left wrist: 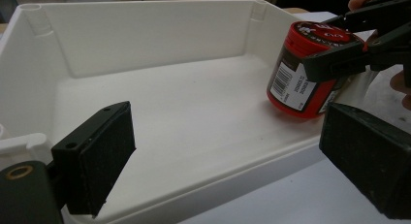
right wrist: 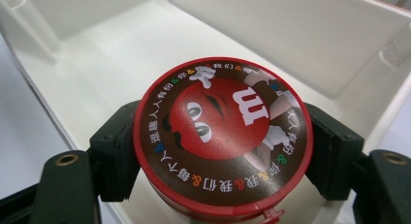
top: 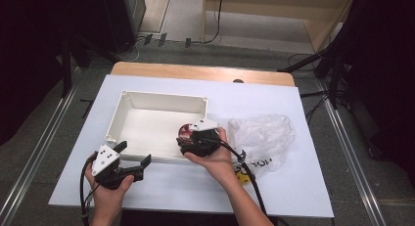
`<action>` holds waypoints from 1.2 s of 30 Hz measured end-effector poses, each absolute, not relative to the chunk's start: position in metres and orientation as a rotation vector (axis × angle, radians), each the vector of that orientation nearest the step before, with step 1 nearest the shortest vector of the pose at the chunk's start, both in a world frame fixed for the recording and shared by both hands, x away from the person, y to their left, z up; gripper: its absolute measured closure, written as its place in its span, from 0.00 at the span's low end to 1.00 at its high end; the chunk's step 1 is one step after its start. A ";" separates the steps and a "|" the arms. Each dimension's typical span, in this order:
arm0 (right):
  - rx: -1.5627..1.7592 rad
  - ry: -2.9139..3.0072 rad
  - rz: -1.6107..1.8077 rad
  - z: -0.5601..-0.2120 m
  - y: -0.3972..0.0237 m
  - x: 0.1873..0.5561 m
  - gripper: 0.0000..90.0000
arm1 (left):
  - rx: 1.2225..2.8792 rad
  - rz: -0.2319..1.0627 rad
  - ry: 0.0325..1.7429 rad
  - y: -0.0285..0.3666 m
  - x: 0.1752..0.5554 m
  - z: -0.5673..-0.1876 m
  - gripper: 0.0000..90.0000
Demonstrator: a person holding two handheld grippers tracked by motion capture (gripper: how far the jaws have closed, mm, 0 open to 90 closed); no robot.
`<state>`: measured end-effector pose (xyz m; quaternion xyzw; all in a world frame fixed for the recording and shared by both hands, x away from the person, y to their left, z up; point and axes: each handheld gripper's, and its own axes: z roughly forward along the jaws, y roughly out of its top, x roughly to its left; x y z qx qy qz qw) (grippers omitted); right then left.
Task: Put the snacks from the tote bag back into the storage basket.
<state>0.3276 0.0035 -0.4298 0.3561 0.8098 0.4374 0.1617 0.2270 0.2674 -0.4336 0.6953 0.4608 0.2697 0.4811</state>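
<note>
Red candy tub with a cartoon face on the lid, sitting inside the white plastic bin, over at the bin's right end close to the near wall. Looks a bit tilted in the left gripper view, bottom edge down on the bin floor, barcode label facing out. Clamped from both sides by the right gripper: black fingers pressed up against the tub just under the lid rim, one on each side, spread pretty wide because the tub is fat. Right hand wrapped around that gripper from the near side of the bin.

Left gripper parked just outside the bin's near-left corner, over the tabletop. Fingers wide apart, nothing between them, pointing at the bin's near wall. Left hand gripping it from below, cable hanging off the back.

Crumpled clear plastic bag lying on the tabletop just right of the bin, near the right hand. White sheet over the tabletop, wooden edge peeking out at the far side.
</note>
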 end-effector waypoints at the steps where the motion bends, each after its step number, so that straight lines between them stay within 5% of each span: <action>1: 1.020 2.314 1.248 -0.430 0.004 0.328 0.29 | 1.696 0.657 1.124 0.268 0.227 -0.434 0.07; 36: 1.047 2.251 1.323 -0.413 -0.019 0.330 0.27 | 1.703 0.652 1.123 0.266 0.227 -0.435 0.07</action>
